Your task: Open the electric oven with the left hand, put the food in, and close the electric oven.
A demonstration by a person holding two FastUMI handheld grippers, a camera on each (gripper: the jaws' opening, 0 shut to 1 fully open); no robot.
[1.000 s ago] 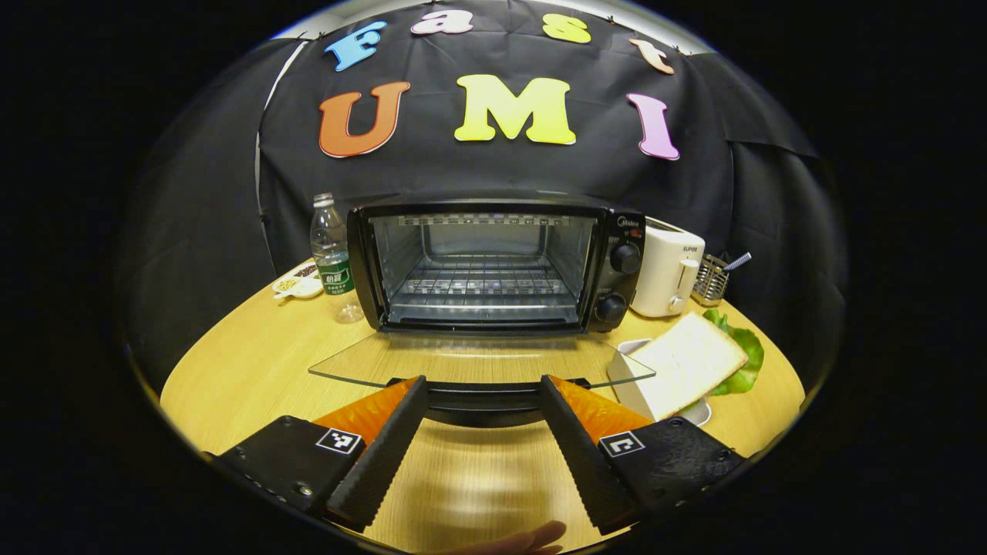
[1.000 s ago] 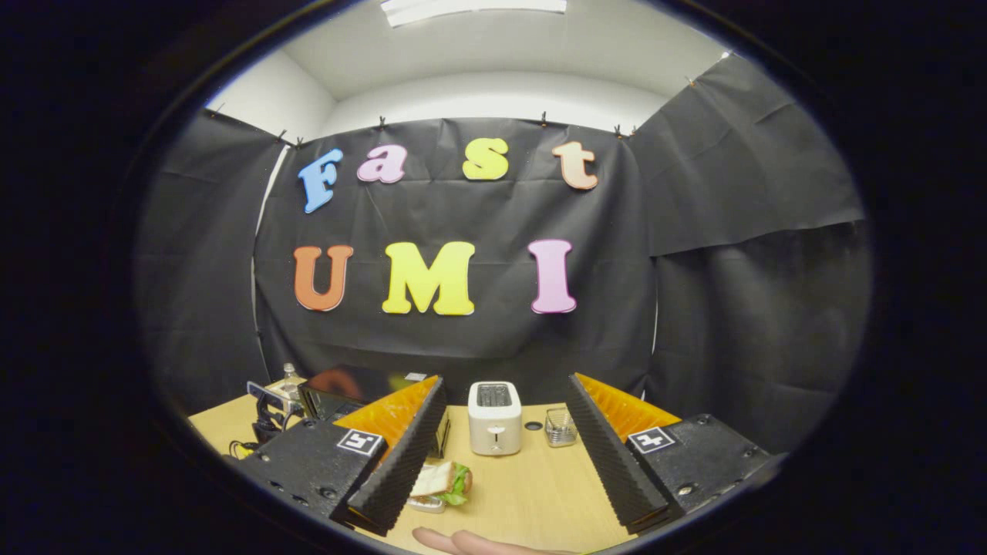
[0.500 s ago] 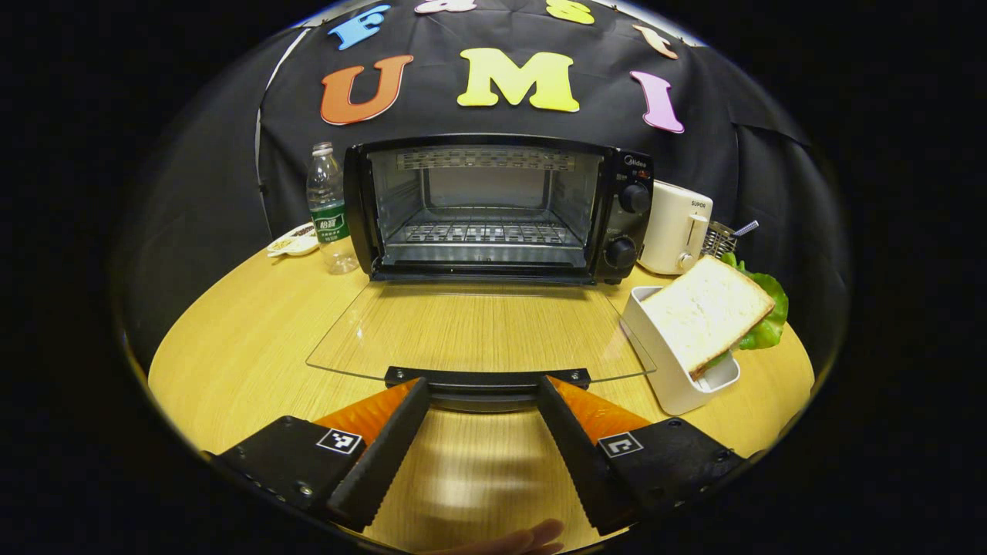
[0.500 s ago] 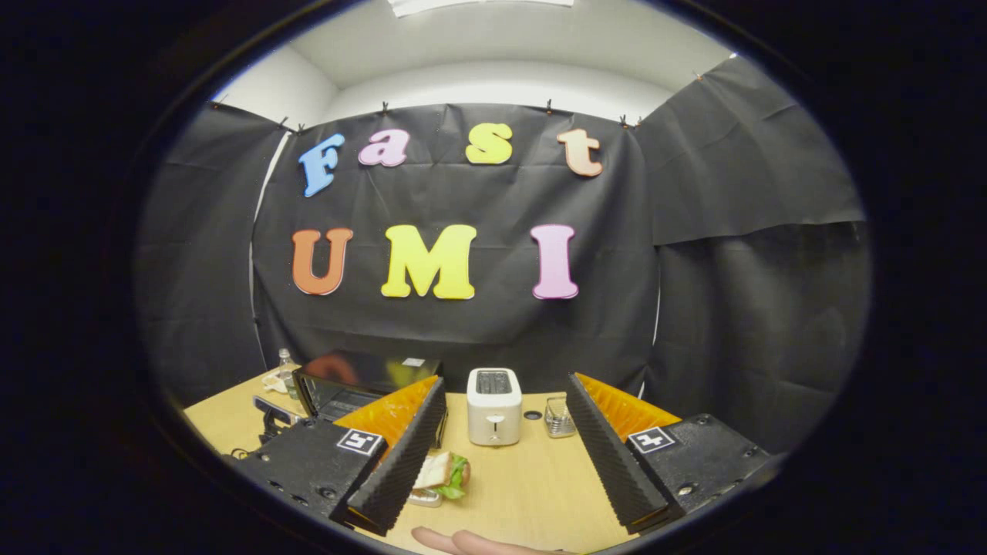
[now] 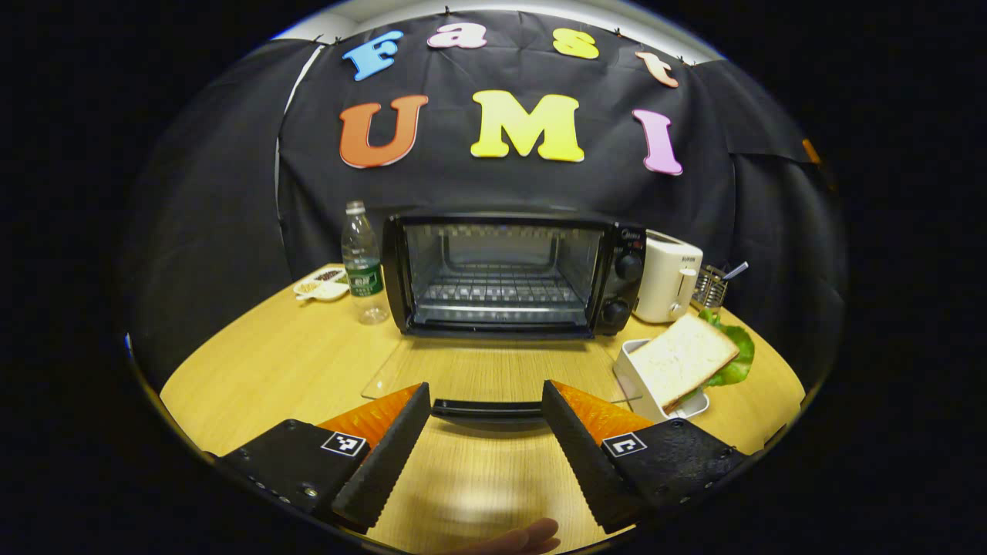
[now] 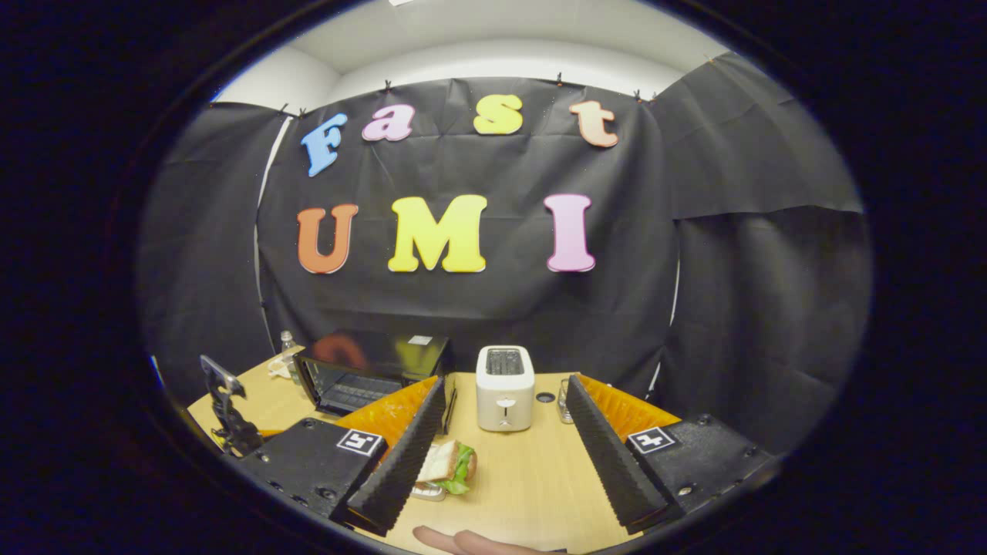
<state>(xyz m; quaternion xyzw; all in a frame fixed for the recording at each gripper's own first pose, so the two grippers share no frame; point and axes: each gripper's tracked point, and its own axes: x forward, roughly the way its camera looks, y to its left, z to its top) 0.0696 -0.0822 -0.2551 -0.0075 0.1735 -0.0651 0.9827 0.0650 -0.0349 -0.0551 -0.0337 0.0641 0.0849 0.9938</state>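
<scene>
Electric oven [image 5: 509, 274] at back of desk [image 5: 270, 370], approx centre, just in front of the black cloth wall. Glass door [image 5: 497, 374] dropped fully flat toward front edge, its dark handle [image 5: 486, 408] at the near end. Wire rack [image 5: 497, 289] visible inside, nothing on it.

Left gripper [image 5: 482, 432] spread wide open, gripping nothing; fingers either side of the handle but behind it, not touching. Fingertip of holding hand [image 5: 532, 533] at bottom of left gripper view.

Food = sandwich [image 5: 682, 358], white bread w/ green lettuce, leaning tilted in a white dish [image 5: 636, 378] just beside the door's right edge, toward desk's right edge. Same sandwich [image 6: 443, 466] in right gripper view, partly hidden behind that gripper's left finger.

Right gripper [image 6: 501, 451] also wide open, empty, held above the desk and apart from the food. Fingertip [image 6: 463, 541] at bottom there too.

Other items: white toaster [image 5: 667, 277] right next to oven's right side; wire holder [image 5: 709, 285] w/ utensil beyond it, near back right edge. Water bottle [image 5: 364, 266] upright just left of oven; small dish [image 5: 320, 285] w/ bits of something to its left, near back left edge. In right gripper view, left gripper [image 6: 224, 405] at the far left over the desk's left part.
</scene>
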